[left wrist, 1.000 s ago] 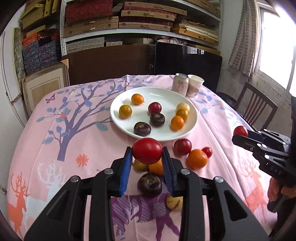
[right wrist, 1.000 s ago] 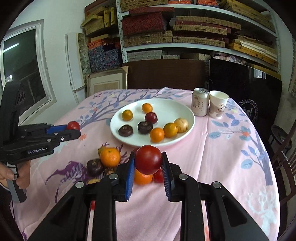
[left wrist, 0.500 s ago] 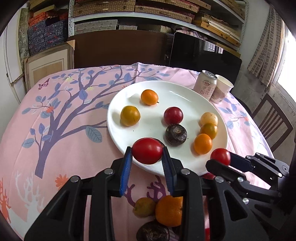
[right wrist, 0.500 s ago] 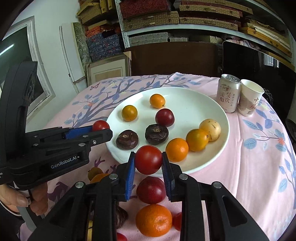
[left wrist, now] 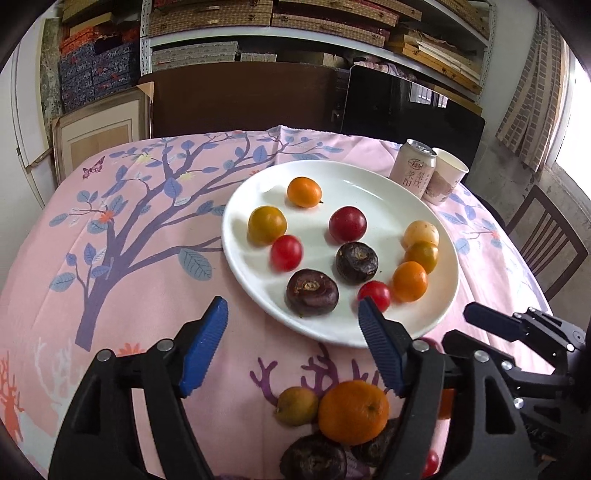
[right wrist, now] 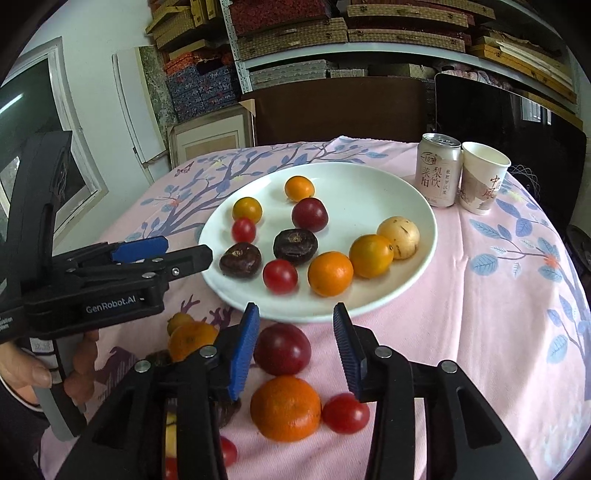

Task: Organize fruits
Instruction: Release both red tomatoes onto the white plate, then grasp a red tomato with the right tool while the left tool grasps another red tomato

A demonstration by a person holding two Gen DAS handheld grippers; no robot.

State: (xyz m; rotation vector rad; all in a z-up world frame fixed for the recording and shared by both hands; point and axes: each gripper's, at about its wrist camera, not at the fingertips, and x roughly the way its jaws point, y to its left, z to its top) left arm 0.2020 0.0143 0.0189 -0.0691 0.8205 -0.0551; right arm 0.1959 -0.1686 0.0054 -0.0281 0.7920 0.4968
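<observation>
Tongs [left wrist: 291, 328] agape, pink tablecloth [left wrist: 129, 258], perhaps cluttered shelves [left wrist: 295, 22] behind

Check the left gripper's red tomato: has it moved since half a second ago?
Yes. The red tomato left the open left gripper and now lies on the white plate, beside the yellow-orange fruit.

White lettering reading "GenRobot.AI" is showing on the black body of the left tongs [right wrist: 162, 254], at the left of the right wrist view. The pink drink can [right wrist: 439, 170] at the far right of the bench is carrying the Chinese characters 梨饮 and 莱阳. The paper cup [right wrist: 482, 182] just beside it is showing red characters, 中 and 風.
</observation>
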